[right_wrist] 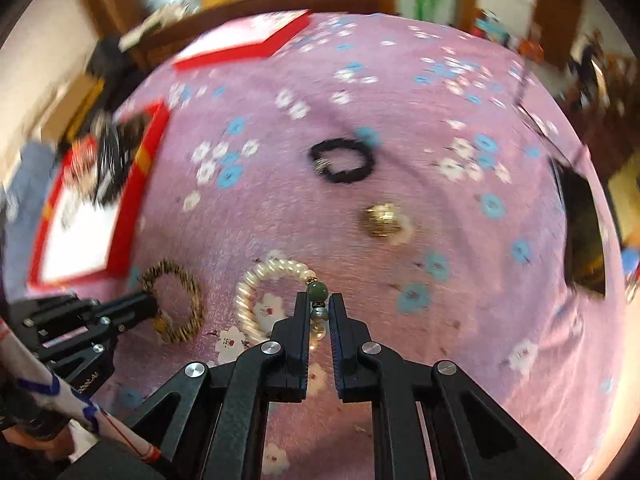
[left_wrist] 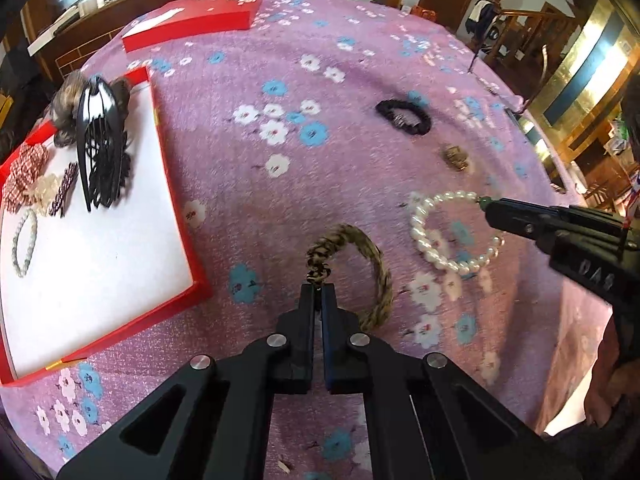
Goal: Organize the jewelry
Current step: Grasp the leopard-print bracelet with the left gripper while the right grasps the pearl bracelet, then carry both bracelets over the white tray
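A braided tan and brown hair ring point(left_wrist: 370, 252) lies on the pink flowered cloth, and my left gripper point(left_wrist: 318, 292) is shut on its dark knotted end. The right wrist view shows that same ring point(right_wrist: 192, 292) at the left gripper's point(right_wrist: 154, 306) tip. My right gripper point(right_wrist: 318, 300) is shut on the pearl bracelet point(right_wrist: 246, 296), with the green bead and small beads pinched between the pads. In the left wrist view the pearl bracelet point(left_wrist: 420, 236) hangs from the right gripper point(left_wrist: 486, 206). The open red box point(left_wrist: 176, 184) with white lining sits at the left.
The box holds a black hair claw point(left_wrist: 100, 148), a small pearl loop point(left_wrist: 24, 240) and cloth hair pieces. A black scrunchie point(left_wrist: 404, 116) and a small gold piece point(left_wrist: 456, 156) lie on the cloth farther out. The red lid point(left_wrist: 192, 20) rests at the far left edge.
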`<state>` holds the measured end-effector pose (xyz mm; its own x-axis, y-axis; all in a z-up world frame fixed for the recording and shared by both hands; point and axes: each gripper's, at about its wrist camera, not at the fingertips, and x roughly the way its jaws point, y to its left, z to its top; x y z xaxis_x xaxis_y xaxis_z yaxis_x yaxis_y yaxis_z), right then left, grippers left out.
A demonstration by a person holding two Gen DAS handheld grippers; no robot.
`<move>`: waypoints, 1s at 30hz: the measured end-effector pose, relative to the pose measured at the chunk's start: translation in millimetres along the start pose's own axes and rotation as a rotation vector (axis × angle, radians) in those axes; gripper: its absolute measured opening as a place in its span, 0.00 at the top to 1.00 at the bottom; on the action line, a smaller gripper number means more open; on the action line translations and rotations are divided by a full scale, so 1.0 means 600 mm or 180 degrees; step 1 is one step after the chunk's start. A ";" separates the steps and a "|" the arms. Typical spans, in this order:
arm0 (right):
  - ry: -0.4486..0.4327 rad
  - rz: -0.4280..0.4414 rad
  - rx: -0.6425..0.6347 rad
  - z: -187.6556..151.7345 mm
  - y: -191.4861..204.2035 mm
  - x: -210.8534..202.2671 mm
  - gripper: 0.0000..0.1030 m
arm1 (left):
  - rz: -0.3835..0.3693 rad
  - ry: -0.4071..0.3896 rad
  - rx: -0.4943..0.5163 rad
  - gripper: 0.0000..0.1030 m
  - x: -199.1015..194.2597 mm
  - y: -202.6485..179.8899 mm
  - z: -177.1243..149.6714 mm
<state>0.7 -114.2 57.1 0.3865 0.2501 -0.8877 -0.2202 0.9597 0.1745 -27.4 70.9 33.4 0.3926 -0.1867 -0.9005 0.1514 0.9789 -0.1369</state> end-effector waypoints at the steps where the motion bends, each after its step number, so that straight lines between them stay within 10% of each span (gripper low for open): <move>1: -0.0049 0.0091 0.0110 0.002 -0.013 -0.010 0.91 | -0.0014 -0.0025 0.0004 0.97 -0.005 -0.002 0.003; 10: -0.0437 0.0407 0.0323 0.000 -0.027 -0.082 0.90 | -0.0150 -0.0215 -0.0004 0.98 -0.051 -0.017 0.030; 30: -0.0388 0.0522 0.0078 0.003 0.029 -0.081 0.90 | 0.0036 -0.0336 -0.0158 0.97 -0.086 0.024 0.011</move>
<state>-20.3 -109.4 103.8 0.4532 0.4155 -0.7887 -0.2679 0.9073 0.3241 -39.4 94.0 80.8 0.4878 -0.1809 -0.8540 0.1024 0.9834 -0.1498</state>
